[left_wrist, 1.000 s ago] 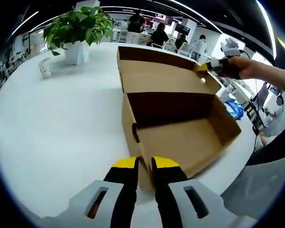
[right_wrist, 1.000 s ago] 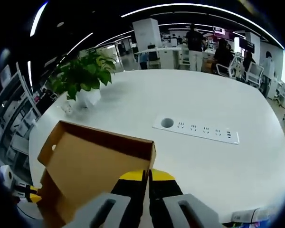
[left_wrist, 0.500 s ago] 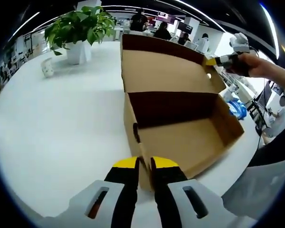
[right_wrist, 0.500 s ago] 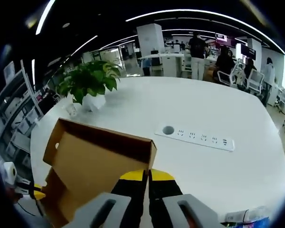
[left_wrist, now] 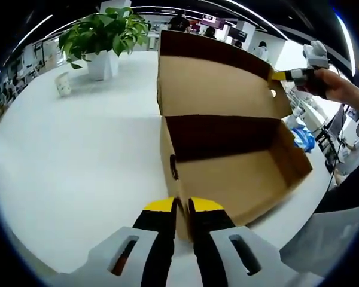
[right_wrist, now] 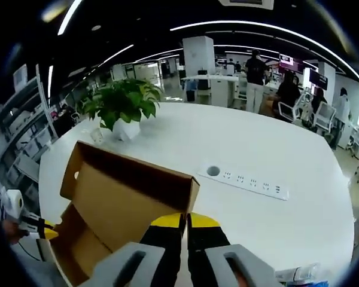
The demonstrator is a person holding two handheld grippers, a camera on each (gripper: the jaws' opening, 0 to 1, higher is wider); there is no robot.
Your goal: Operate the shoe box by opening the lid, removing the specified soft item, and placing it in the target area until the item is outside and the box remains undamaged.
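The brown cardboard shoe box (left_wrist: 239, 173) lies open on the white table (left_wrist: 78, 167). What I see of its inside is bare cardboard. My left gripper (left_wrist: 180, 206) is shut on the box's near corner wall. The hinged lid (left_wrist: 218, 84) stands raised behind the box. My right gripper (left_wrist: 285, 75), held by a hand (left_wrist: 329, 84), pinches the lid's far right corner. In the right gripper view the right gripper (right_wrist: 185, 218) is shut on the edge of the lid (right_wrist: 125, 191), and the left gripper (right_wrist: 39, 230) shows at the far left.
A potted plant (left_wrist: 105, 33) and a paper cup (left_wrist: 64, 84) stand at the table's far left. A power strip (right_wrist: 245, 179) is set into the table beyond the lid. People and desks fill the background. The table's edge runs close to the box's right side.
The right gripper has swung the lid higher, so it stands more upright. The left gripper keeps its hold on the box corner.
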